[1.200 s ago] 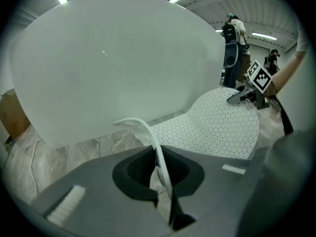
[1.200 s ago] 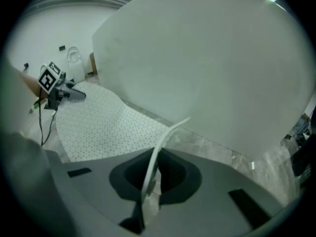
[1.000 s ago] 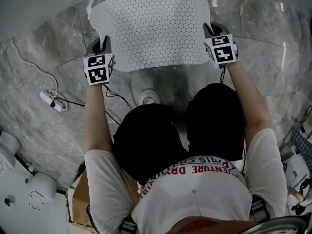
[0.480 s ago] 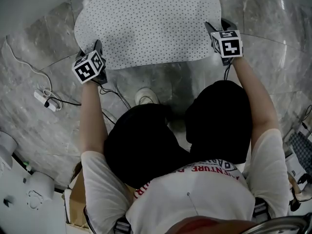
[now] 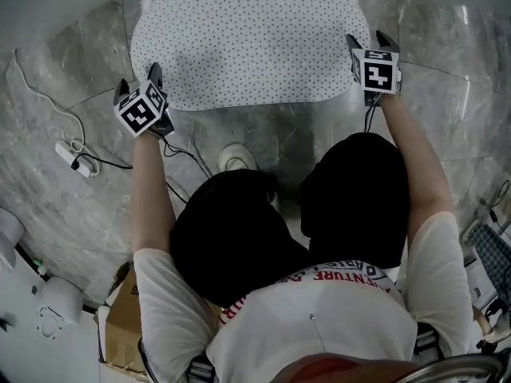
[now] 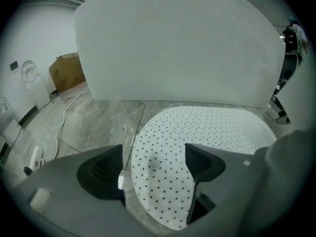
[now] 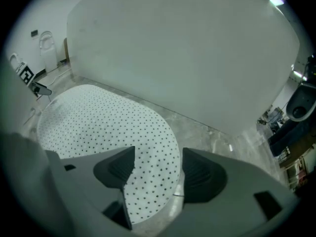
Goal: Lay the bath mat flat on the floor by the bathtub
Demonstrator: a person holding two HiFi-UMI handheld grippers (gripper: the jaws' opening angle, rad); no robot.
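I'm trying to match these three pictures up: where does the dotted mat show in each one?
Head view: mat at top centre, flat on the floor.
Left gripper view: mat from lower middle out to the right.
Right gripper view: mat at left and lower middle.
Shared landmark: the white bathtub wall along the mat's far edge, in all three views.

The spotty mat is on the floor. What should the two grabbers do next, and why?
Probably lift both away and back toward the person. The bath mat already lies flat on the floor beside the bathtub, and the left gripper and right gripper have jaws opening, with the mat's ends under the gaps but not pinched. Backing straight off shouldn't drag it.
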